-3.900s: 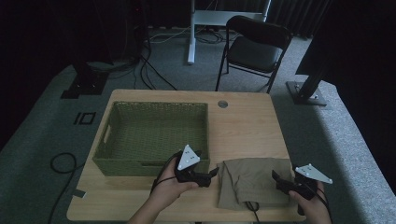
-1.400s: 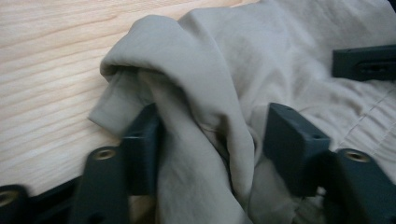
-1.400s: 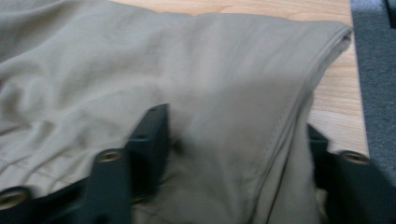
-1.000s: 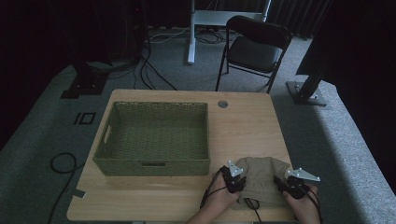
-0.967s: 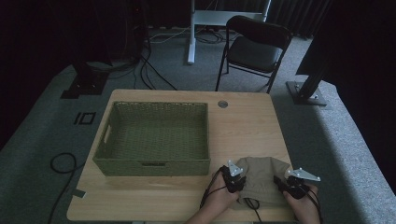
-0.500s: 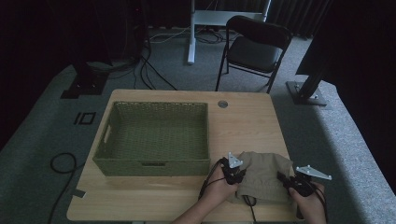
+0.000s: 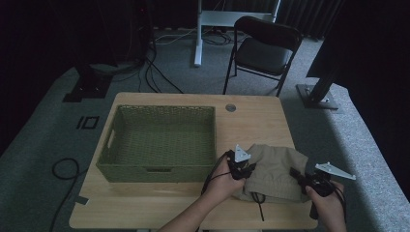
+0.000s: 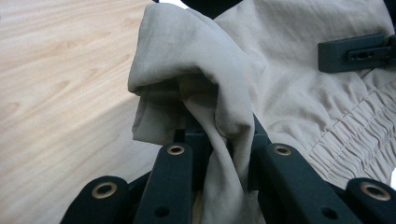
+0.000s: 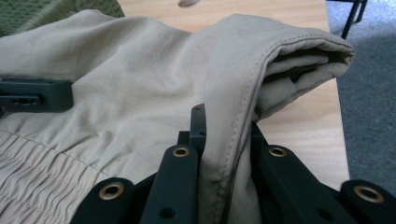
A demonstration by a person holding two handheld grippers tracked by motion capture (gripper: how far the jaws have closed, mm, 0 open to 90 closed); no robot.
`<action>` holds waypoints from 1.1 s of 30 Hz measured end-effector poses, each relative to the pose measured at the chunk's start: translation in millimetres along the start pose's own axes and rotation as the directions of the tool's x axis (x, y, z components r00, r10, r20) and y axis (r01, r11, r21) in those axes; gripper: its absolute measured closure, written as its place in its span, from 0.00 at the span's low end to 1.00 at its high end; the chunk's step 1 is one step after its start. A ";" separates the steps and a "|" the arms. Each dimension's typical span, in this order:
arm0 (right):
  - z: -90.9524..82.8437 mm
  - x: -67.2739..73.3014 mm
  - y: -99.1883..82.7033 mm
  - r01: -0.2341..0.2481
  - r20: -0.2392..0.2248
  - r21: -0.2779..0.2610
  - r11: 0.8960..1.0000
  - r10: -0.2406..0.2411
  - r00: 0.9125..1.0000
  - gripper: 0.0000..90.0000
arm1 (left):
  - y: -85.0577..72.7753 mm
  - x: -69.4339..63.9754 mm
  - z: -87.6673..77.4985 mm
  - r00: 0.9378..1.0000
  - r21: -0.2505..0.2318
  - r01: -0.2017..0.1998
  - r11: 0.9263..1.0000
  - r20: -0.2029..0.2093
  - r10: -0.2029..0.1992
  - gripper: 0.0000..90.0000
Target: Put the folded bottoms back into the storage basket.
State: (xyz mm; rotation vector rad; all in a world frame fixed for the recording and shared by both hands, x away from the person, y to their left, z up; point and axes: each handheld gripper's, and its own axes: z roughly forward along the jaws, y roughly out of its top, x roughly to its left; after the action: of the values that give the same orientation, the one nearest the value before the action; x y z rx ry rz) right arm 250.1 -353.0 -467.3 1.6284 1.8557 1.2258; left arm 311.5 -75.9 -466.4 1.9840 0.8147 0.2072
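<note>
A folded khaki garment (image 7: 274,166) with an elastic waistband lies at the table's near right. My left gripper (image 7: 245,170) is shut on its left edge; its jaws closed further within the last second with the cloth between them. In the left gripper view a fold of the garment (image 8: 201,93) bunches up over the left gripper (image 8: 219,135). My right gripper (image 7: 297,175) is shut on the right edge. The right gripper view shows the garment's (image 9: 130,79) stitched hem pinched in the right gripper (image 9: 224,128). Both pinched edges are raised off the wood.
An empty green woven basket (image 7: 155,173) stands on the table's left half, just left of my left hand. Bare wooden tabletop (image 7: 256,121) lies beyond the garment. A black chair (image 7: 263,48) stands on the carpet behind the table.
Both hands have risen with the garment's edges in their jaws, so the cloth humps up between them. The left hand has also shifted slightly away from me.
</note>
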 end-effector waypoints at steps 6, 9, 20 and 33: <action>-4.2 10.0 18.1 0.001 -0.024 -0.029 1.000 -0.002 1.000 0.91 | 17.8 8.0 -11.0 0.999 0.001 -0.032 0.999 -0.006 0.032 0.89; -4.1 13.8 26.8 -0.001 -0.038 -0.036 0.999 -0.001 0.999 0.91 | 25.5 13.8 -16.6 1.000 -0.007 -0.019 1.000 0.006 0.019 0.89; 0.4 30.8 54.6 0.008 -0.067 -0.053 0.999 -0.012 0.998 0.91 | 44.3 32.6 -36.8 0.999 -0.019 -0.038 0.999 -0.012 0.037 0.89; 6.3 61.0 89.0 0.032 -0.101 -0.096 0.995 -0.042 0.994 0.91 | 69.4 55.6 -74.8 0.999 -0.058 -0.040 0.997 -0.036 0.038 0.89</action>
State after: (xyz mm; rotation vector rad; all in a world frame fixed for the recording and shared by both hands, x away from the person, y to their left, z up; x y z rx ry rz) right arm 292.7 -298.6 -384.1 1.5007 1.8504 1.3834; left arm 351.9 -11.0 -378.9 1.9467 0.7837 0.2863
